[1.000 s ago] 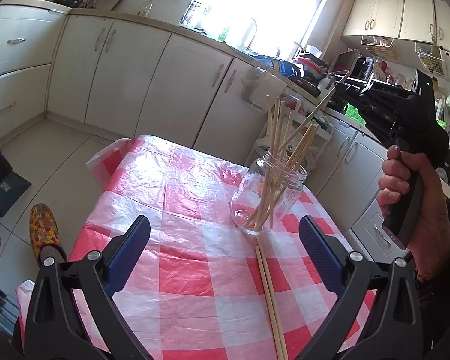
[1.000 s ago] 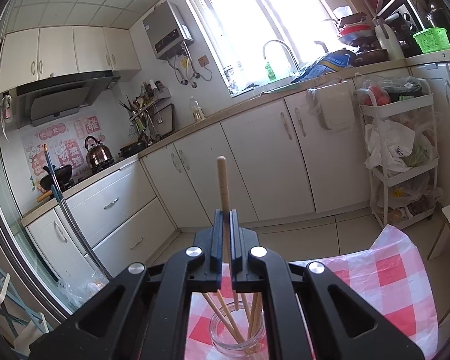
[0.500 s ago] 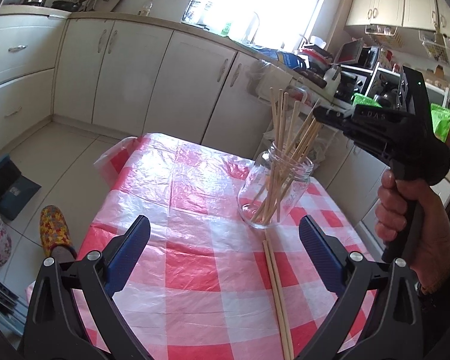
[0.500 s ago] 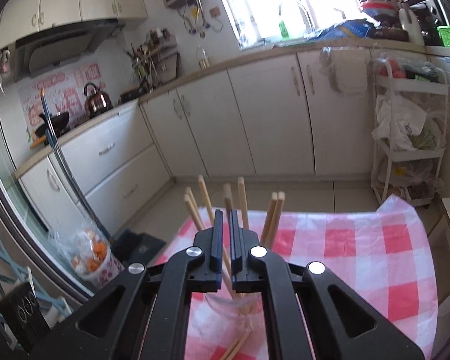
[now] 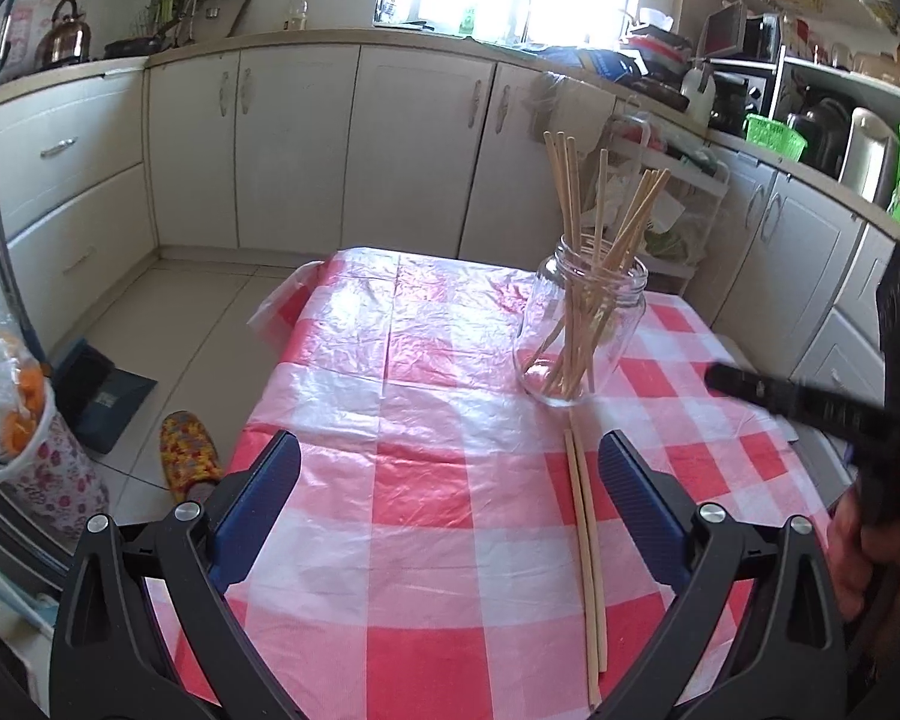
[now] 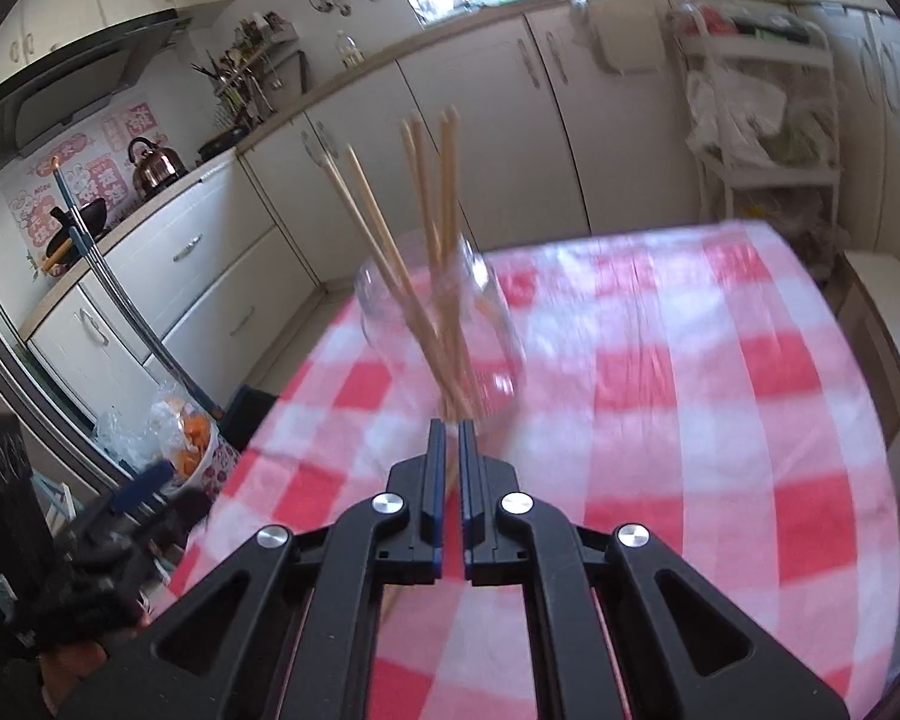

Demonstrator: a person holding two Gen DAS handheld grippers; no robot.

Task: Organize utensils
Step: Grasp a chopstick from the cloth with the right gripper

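Left gripper (image 5: pixel 450 492): hovering over the near part of the table, jaws spread wide, gripping nothing.
Left gripper fingers (image 5: pixel 258 498): showing blue pads, one on each side of a bare stretch of cloth.
Right gripper (image 6: pixel 450 450): jaws nearly closed, leaving only a thin slit; holding nothing visible between them; pointing toward the jar from just in front of it.
Right gripper seen from the left wrist view: entering from the right edge as a blurred black shape, low over the right side of the table, gripped by the right hand (image 5: pixel 858 552).
Glass jar (image 5: pixel 579 330): standing upright toward the far right corner of the table, mouth uncovered.
Chopsticks in jar (image 5: pixel 594 252): leaning in a loose fan, tips sticking up well above the rim.
Loose chopsticks (image 5: pixel 585 546): lying flat as a pair, side by side and touching, running from just in front of the jar toward the near edge of the table.
Tablecloth (image 5: pixel 426 480): covering the table in red and white checks under a clear wrinkled plastic sheet.
Slipper (image 5: pixel 189 456): sitting on the floor tiles beside the left edge of the table.
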